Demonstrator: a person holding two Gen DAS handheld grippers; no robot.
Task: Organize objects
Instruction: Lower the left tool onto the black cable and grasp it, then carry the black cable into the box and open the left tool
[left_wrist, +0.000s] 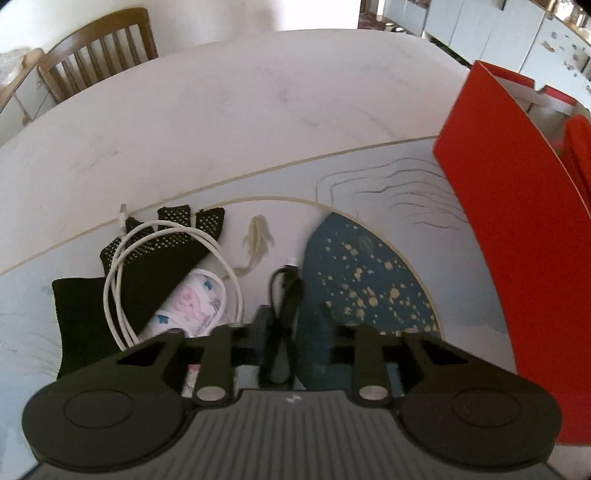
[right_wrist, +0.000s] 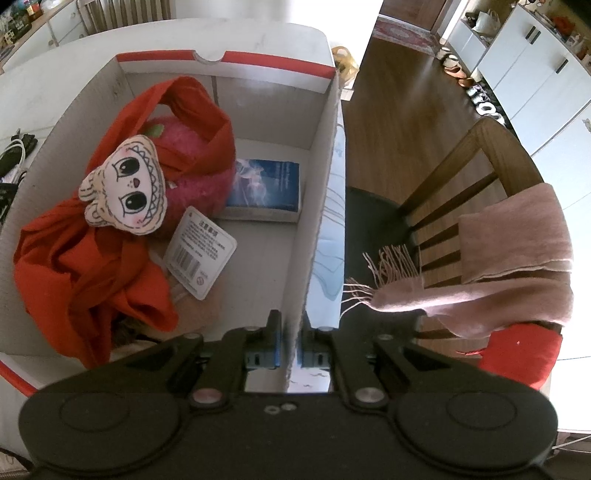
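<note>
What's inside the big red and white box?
Inside the box are a red cloth bag, a pink plush toy with a cartoon face, and a blue book. Whatever lies under the bag is hidden.

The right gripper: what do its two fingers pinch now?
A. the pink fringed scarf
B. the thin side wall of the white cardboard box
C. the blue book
B: the right gripper stands shut on the white cardboard box's thin side wall, one finger on either side.
</note>
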